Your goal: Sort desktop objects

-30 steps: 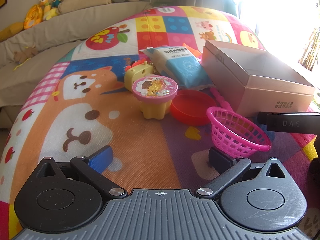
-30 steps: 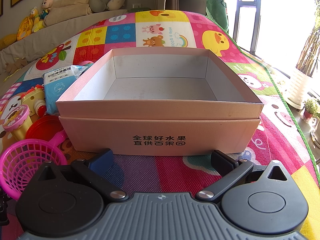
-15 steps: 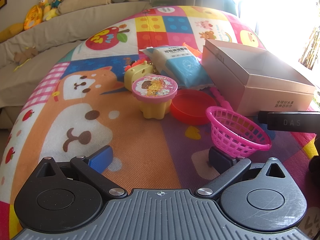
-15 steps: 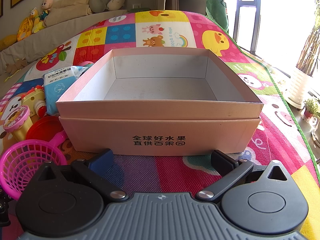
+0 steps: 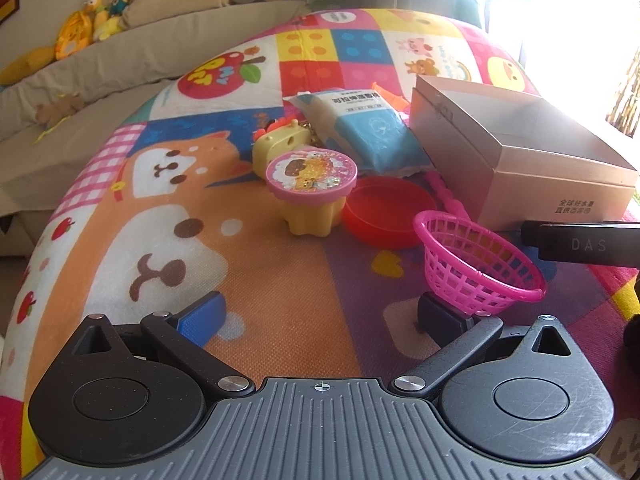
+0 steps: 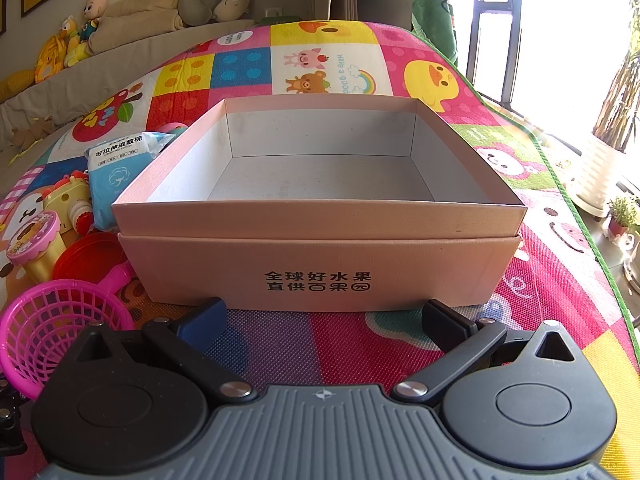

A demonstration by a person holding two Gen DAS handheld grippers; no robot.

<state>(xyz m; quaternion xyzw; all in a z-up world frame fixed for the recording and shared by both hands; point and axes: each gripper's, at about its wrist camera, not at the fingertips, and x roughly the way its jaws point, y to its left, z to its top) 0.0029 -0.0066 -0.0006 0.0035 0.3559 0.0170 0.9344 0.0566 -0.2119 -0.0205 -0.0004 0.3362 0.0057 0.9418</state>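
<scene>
The cardboard box (image 6: 320, 216) sits open and upright, its pale inside bare, black printed characters on its near wall. All the loose things lie to its left. A blue-and-white packet (image 5: 360, 128) lies flat against the box's left wall. A red dish (image 5: 386, 212) lies near the box's near-left corner, a pink handle (image 5: 442, 194) between them. A yellow toy with a round pink top (image 5: 310, 192) stands upright beyond the dish. A pink mesh basket (image 5: 476, 266) sits tilted, nearest the box's front corner.

Black linkage tool (image 5: 322, 314) on ribbed grey base, silver screws, one blue pad, perhaps rubber.
</scene>
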